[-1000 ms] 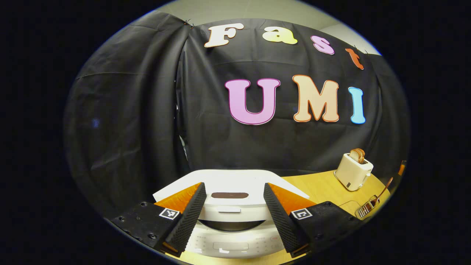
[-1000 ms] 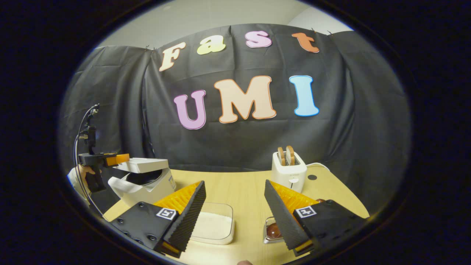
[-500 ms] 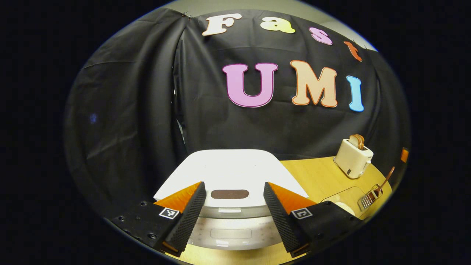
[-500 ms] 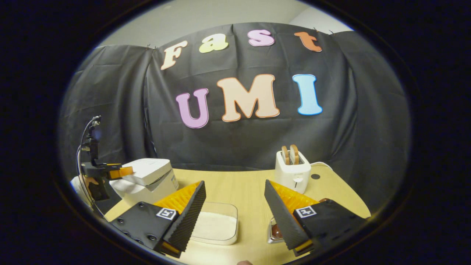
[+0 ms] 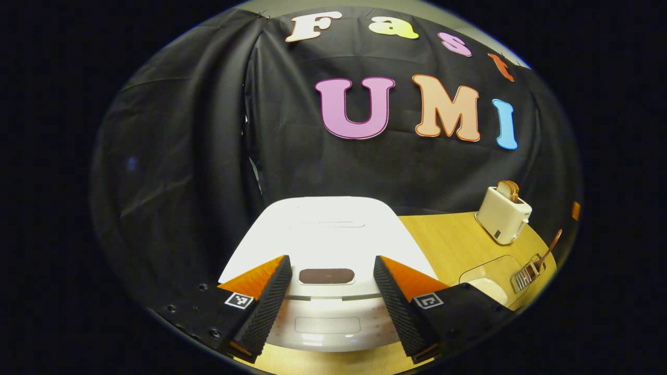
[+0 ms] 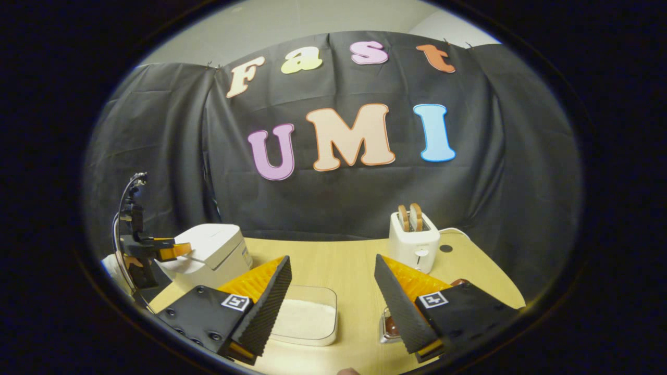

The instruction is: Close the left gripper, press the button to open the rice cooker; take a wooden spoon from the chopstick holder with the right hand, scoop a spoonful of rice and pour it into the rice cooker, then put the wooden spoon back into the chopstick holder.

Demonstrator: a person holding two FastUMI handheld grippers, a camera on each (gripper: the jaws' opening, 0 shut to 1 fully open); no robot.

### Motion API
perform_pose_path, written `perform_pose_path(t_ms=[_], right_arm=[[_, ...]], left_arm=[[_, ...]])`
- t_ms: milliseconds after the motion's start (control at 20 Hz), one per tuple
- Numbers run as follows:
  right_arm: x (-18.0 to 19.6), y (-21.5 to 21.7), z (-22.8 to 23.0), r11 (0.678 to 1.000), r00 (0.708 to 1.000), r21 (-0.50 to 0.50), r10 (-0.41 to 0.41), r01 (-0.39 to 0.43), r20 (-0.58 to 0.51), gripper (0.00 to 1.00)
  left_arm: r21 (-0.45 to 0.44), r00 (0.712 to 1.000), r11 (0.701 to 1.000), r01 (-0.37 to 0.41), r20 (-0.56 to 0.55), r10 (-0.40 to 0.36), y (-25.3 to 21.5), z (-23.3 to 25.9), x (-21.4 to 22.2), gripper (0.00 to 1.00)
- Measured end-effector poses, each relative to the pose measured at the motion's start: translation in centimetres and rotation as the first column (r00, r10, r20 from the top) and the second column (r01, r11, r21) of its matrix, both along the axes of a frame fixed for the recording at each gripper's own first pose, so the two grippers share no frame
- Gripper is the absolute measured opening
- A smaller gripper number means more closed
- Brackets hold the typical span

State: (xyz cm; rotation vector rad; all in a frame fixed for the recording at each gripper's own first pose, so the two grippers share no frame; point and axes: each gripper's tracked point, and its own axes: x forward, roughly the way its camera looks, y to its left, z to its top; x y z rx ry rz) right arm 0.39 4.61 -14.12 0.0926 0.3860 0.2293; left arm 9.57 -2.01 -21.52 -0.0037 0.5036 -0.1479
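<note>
The white rice cooker stands close in front of my left gripper, its lid down. The left gripper is open, one finger on each side of the dark oval button at the lid's front. In the right gripper view the left gripper rests at the front edge of the cooker. A wooden spoon sticks up from the chopstick holder. My right gripper hangs open over the table, with the clear box of rice below its left finger and the holder below its right finger.
A white toaster with bread slices stands at the back of the wooden table; the same toaster is at the right in the left gripper view. A hand holds the left gripper. Black cloth walls close off the back.
The cooker lid has come down from partly raised to shut, and the left gripper has gone down with it. The right gripper has barely moved.
</note>
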Motion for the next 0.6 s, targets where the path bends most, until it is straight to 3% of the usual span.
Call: perform_pose_path(t_ms=[300, 600], right_arm=[[-0.27, 0.08, 0.12, 1.0, 1.0, 0.0, -0.002, 0.002, -0.001, 1.0], [-0.42, 0.51, 0.69, 1.0, 1.0, 0.007, 0.006, -0.006, 0.016, 1.0]], left_arm=[[-0.008, 1.0, 1.0, -0.027, -0.009, 0.027, 0.06, -0.89, 0.19, 0.95], [-0.014, 1.0, 1.0, 0.019, -0.01, -0.019, -0.34, -0.66, 0.36, 0.96]])
